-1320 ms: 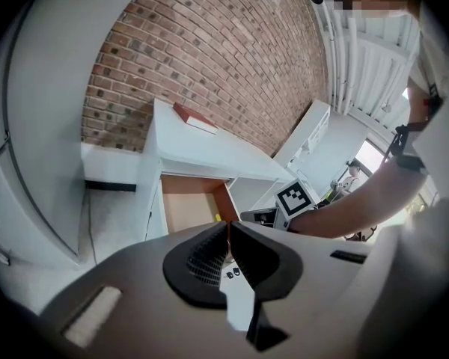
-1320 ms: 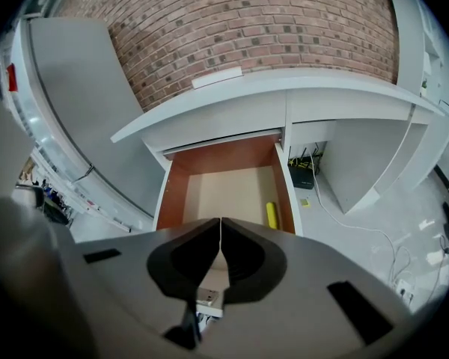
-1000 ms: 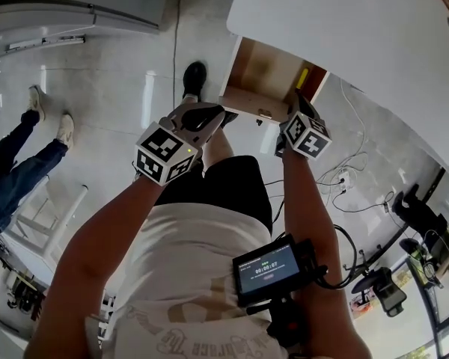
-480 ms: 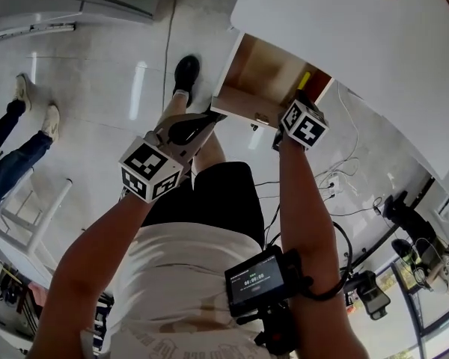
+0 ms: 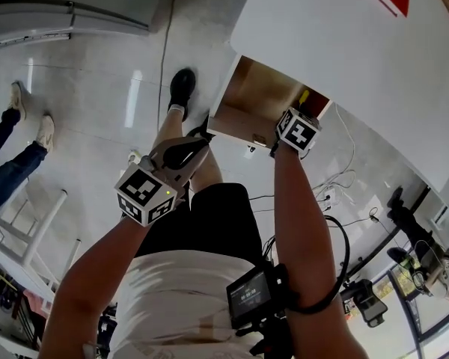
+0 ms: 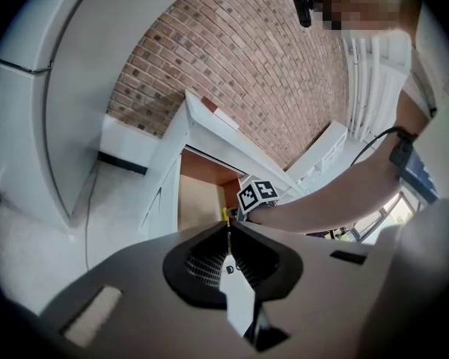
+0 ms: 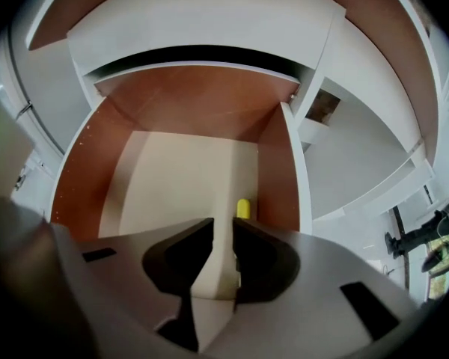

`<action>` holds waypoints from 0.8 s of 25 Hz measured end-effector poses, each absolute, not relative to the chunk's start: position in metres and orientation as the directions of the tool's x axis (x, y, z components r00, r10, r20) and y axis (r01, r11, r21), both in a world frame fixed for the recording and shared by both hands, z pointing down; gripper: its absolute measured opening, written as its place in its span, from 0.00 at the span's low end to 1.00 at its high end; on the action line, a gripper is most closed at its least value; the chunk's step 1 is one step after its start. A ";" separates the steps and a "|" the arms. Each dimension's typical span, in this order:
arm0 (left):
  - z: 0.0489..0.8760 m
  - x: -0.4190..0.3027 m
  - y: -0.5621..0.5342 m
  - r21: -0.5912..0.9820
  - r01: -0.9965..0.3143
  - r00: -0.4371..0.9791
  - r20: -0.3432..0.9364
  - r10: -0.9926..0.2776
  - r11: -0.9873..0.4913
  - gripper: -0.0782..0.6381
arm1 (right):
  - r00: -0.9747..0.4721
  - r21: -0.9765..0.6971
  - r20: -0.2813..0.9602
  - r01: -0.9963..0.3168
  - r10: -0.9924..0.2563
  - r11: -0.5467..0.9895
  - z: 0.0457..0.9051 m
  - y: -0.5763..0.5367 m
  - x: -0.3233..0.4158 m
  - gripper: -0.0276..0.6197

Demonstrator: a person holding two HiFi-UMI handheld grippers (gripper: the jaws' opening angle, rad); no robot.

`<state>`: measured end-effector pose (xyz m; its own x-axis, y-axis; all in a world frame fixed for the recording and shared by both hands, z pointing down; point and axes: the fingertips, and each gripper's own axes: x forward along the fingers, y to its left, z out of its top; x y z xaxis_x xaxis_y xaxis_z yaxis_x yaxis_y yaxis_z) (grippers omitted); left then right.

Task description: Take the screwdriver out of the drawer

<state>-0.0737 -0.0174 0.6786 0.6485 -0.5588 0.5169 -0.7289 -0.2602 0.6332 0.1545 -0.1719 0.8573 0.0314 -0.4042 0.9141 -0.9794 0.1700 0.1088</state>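
Observation:
The wooden drawer (image 5: 243, 114) stands pulled out of the white cabinet. A screwdriver with a yellow handle (image 7: 242, 209) lies along the drawer's right wall; the handle (image 5: 304, 96) also shows in the head view. My right gripper (image 7: 223, 226) points steeply down just above the drawer, close to the handle. Its jaws are opening, with a narrow gap and nothing between them. In the head view, its marker cube (image 5: 296, 132) hides the fingertips. My left gripper (image 6: 228, 230) is shut and empty, and hangs short of the drawer front (image 5: 187, 146).
The white cabinet top (image 5: 344, 58) overhangs the drawer. Cables (image 5: 337, 189) lie on the tiled floor to the right. Another person's legs (image 5: 15, 155) stand far left. My own shoe (image 5: 182, 84) is beside the drawer's left corner.
My right gripper has sunk toward the drawer's right front corner and its jaws have parted slightly. My left gripper has dropped a little, down and left in the head view.

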 end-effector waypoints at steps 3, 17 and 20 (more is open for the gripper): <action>0.682 -0.076 -0.017 0.637 -0.728 0.648 0.516 -0.560 -0.255 0.13 | 0.068 0.143 0.914 -0.977 -0.399 0.161 0.865 -0.176 0.159 0.25; 0.688 -0.080 -0.017 0.665 -0.707 0.664 0.508 -0.548 -0.240 0.13 | 0.271 0.318 0.900 -0.944 -0.343 0.089 0.889 -0.189 0.171 0.23; 0.689 -0.082 -0.016 0.671 -0.704 0.665 0.509 -0.547 -0.232 0.13 | 0.304 0.348 0.896 -0.933 -0.323 0.088 0.897 -0.190 0.175 0.18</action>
<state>-0.0819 -0.0163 0.6889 0.6650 -0.5470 0.5085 -0.7040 -0.2318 0.6713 0.1752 -0.1895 0.8971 0.3037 -0.3233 0.8962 -0.9333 0.0880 0.3480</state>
